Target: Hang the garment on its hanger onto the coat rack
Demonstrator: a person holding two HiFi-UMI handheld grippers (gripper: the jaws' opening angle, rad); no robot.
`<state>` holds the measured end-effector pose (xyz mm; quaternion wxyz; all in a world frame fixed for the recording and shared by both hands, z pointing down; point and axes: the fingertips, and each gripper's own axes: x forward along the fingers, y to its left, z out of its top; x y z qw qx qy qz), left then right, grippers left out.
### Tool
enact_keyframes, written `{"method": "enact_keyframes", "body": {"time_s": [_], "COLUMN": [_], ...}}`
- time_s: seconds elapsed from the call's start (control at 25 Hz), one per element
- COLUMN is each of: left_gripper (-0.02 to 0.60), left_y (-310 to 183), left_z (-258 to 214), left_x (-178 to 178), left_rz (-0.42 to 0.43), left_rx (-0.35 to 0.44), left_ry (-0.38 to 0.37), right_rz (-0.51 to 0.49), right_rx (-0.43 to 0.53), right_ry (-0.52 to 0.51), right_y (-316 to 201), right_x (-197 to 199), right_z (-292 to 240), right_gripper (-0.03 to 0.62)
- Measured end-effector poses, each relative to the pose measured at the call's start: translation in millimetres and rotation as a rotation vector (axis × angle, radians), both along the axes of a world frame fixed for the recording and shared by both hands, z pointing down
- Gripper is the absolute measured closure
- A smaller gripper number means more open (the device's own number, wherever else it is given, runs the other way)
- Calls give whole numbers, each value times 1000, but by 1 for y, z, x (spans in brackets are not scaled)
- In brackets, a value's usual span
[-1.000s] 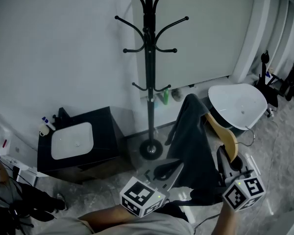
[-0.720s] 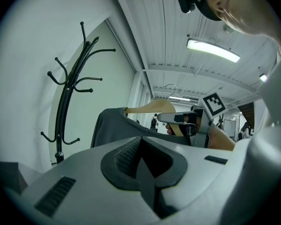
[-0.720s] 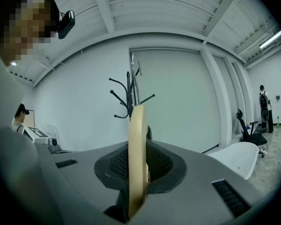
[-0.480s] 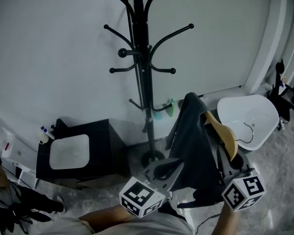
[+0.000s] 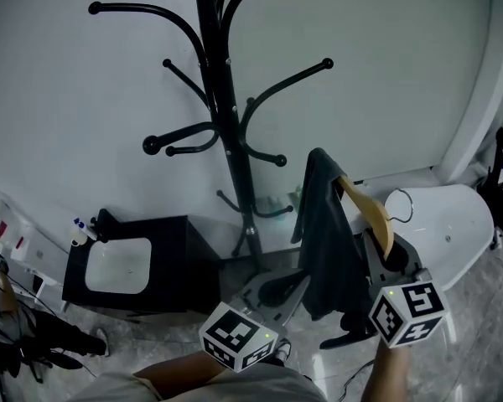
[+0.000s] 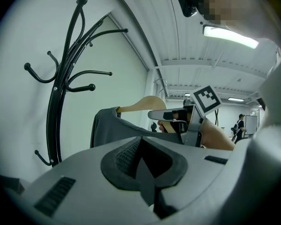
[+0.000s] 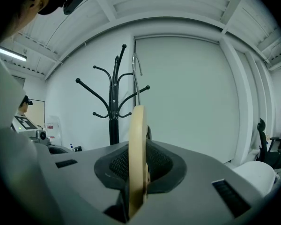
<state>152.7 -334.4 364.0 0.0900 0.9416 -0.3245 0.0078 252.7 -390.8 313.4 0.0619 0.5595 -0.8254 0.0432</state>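
Right gripper view: we see the right gripper point(image 7: 138, 175) clamped on the pale, smooth wooden hanger point(image 7: 137, 139). The hanger's flat curved arm stands edge-on between the dark, mesh-textured pads. Its thin wire hook point(image 7: 136, 74) rises above the wood. Beyond stands the tall black metal coat rack point(image 7: 114, 111), a slim pole with curved arms that end in small round knobs.

In the head view, the soft dark grey garment point(image 5: 323, 241) drapes over the hanger in long loose folds. It is held up in the air to the right of the rack's pole, near the lower arms but apart from them, so it is not yet on the rack.

The left gripper point(image 5: 277, 290) sits low, just beside the garment's lower edge, and we cannot tell whether it touches the cloth. In the left gripper view its jaws are together with nothing between them.

At the left, against the plain wall, sits a boxy black cabinet point(image 5: 180, 254) with a white rectangular basin point(image 5: 117, 268) set into its top. At the right is a glossy white rounded tub point(image 5: 453, 224).
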Motion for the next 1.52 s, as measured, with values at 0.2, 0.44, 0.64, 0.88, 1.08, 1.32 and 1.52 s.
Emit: {"method": "enact_keyframes", "body": {"time_s": [0.2,0.44,0.64,0.88,1.08,1.32,1.52], "left_gripper": [576,575,576,576,576,576,575], "left_y": [-31,-62,-93,-126,-142,-155,-160], "left_z": [-8,-10,-12,-21,-25,-23,-18], "left_x": [6,6,-3,-11,-17,-32,-38], "left_rz": [-24,-26,-20,1,5,-15,-21], "left_rx": [13,20,28,45,58,53,41], "left_ry": [0,14,26,40,45,50,53], "right_rz": [-19,-22,-12,-21,-46,-78,-131], "right_rx": [15,4,0,11,28,41,-11], "right_ry": [-5,24,82,134,169,200,204], "right_y": [-34,-75,-121,-171,-200,-222,-236], "right_x": [4,1,-13,-37,-55,-75,-90], "right_z": [-10,-13,-22,-43,-59,-69,-47], "right_gripper": [536,536,536,536,536,536,536]}}
